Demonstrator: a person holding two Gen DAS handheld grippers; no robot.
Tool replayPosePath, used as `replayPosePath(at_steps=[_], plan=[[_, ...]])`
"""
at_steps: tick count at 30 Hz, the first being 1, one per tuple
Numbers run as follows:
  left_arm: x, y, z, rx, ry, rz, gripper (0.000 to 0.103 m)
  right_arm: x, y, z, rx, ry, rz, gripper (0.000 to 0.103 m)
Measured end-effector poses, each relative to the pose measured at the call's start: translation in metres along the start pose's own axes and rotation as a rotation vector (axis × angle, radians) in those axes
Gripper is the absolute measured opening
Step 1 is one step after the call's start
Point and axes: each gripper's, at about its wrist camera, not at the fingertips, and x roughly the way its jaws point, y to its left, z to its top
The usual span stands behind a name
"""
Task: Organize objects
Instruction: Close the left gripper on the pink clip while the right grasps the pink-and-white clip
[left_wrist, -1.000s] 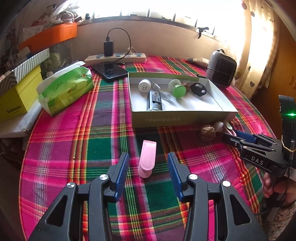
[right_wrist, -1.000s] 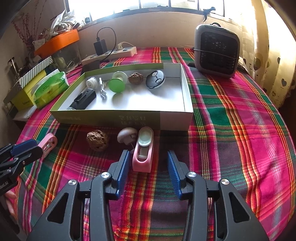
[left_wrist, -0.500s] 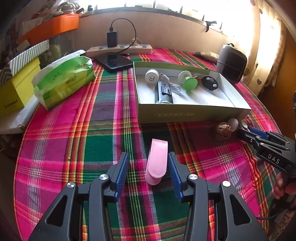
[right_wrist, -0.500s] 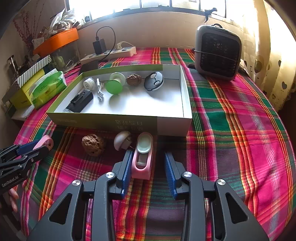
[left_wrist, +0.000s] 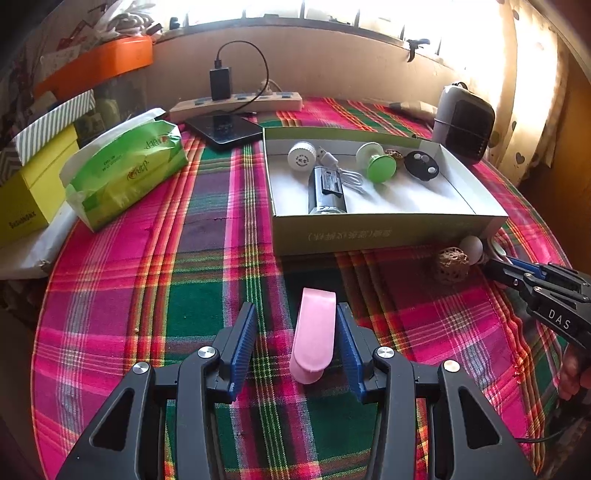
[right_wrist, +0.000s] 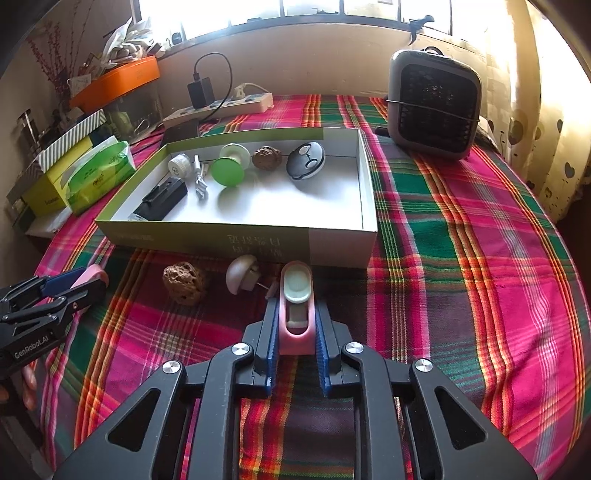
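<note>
Now right gripper (right_wrist: 295, 332) closing on pink case (right_wrist: 295, 314), pads touching its sides — light, stiff, slick plastic; mid-body hold best. Left gripper (left_wrist: 295, 339) spread around pink clip (left_wrist: 314, 332).

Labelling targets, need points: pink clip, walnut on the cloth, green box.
pink clip (left_wrist: 314, 332), left wrist view, middle of its flat top.
walnut (right_wrist: 183, 282), right wrist view, centre of its shell.
green box (right_wrist: 207, 236), right wrist view, near outer wall.
</note>
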Motion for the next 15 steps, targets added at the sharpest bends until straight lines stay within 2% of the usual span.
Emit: replayPosePath(at_steps=[6,11,15], plan=[[0.0017,-0.0016,0.0016,0.003,-0.003,0.022,0.037,0.0004,0.0003,0.0001,0.003,0.0,0.003,0.019],[0.0014,-0.0007,0.0018,0.0,-0.006,0.037,0.025,0.0005,0.0006,0.0002,0.003,0.0,0.004,0.019],[0.0013,-0.0008,0.0019,0.0,-0.007,0.042,0.022,0.0002,-0.0001,0.0002,0.004,0.0,0.005,0.019]])
